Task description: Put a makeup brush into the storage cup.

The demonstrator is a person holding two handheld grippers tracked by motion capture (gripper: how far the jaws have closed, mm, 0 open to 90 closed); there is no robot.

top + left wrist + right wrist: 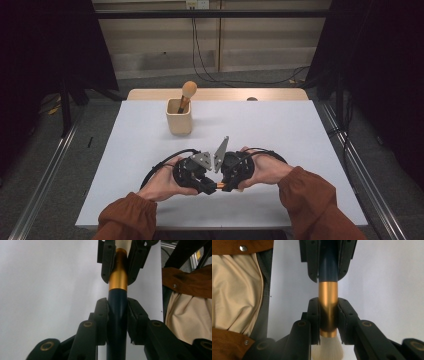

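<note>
High view: both tools clamp one brush (216, 186) above the surface (280, 130). Left tool (117, 315) grips the handle, right tool (328, 315) the ferrule, likely a handover.

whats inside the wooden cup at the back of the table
A brush stands in the wooden cup, its tan head sticking out above the rim. The handle's lower part is hidden by the cup wall.

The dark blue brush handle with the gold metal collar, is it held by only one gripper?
No, the left gripper clamps its dark blue handle and the right gripper its gold collar.
</note>
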